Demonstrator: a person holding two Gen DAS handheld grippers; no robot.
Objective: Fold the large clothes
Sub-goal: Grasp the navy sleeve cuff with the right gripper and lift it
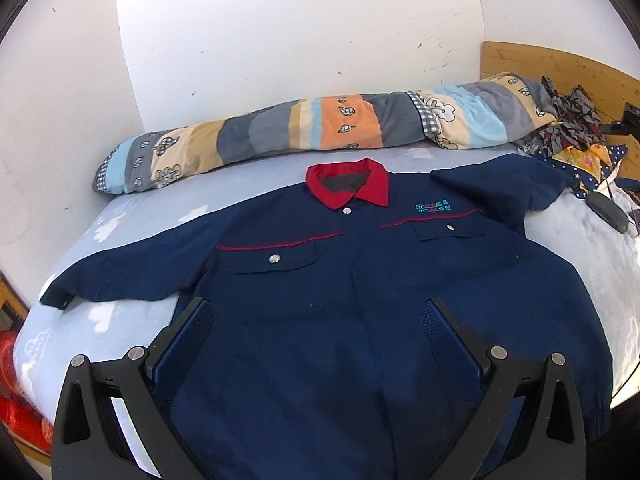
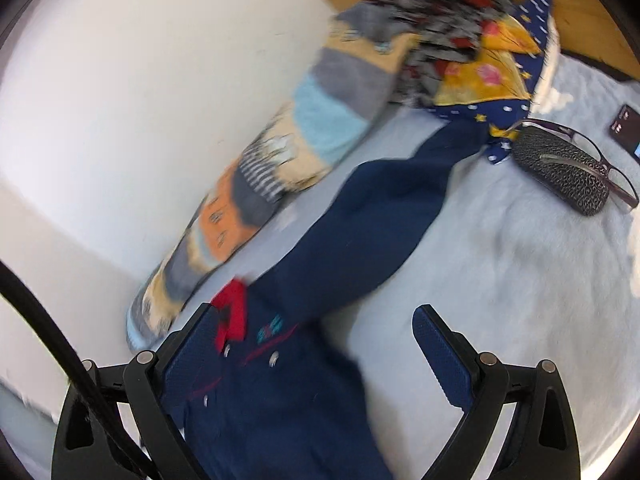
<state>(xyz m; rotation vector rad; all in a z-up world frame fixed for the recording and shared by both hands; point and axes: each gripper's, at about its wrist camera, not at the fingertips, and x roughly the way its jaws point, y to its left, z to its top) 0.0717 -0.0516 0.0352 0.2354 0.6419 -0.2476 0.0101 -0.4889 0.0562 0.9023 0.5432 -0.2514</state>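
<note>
Fingers (image 1: 196,344) of the left gripper (image 1: 318,340) stand spread wide, released, with nothing between their blue ribbed pads; they hang over the lower front of a navy work jacket (image 1: 320,288). In the right wrist view, which is blurred by motion, the right gripper (image 2: 320,344) is likewise spread and grasps nothing; its left finger lies over the jacket's chest near the collar, its right finger over bare sheet.

The jacket lies front-up and spread flat on a bed covered by a pale blue sheet (image 1: 120,216) printed with white clouds. Hem is nearest the left camera; above it come two flapped chest pockets with silver snap buttons, a thin red piping line across the chest, teal embroidered lettering on one breast, then a red collar (image 1: 347,184). Both sleeves extend outward; one sleeve (image 2: 360,224) runs toward a heap of patterned clothes (image 2: 472,48).

Just beside that sleeve's end, on the sheet, rests a dark textured case (image 2: 560,176) with a pair of spectacles (image 2: 616,176) touching it. Beyond the collar, a rolled striped blanket (image 1: 320,128) lies along a white wall (image 1: 280,32). A wooden headboard (image 1: 560,68) stands behind the clothes heap.
</note>
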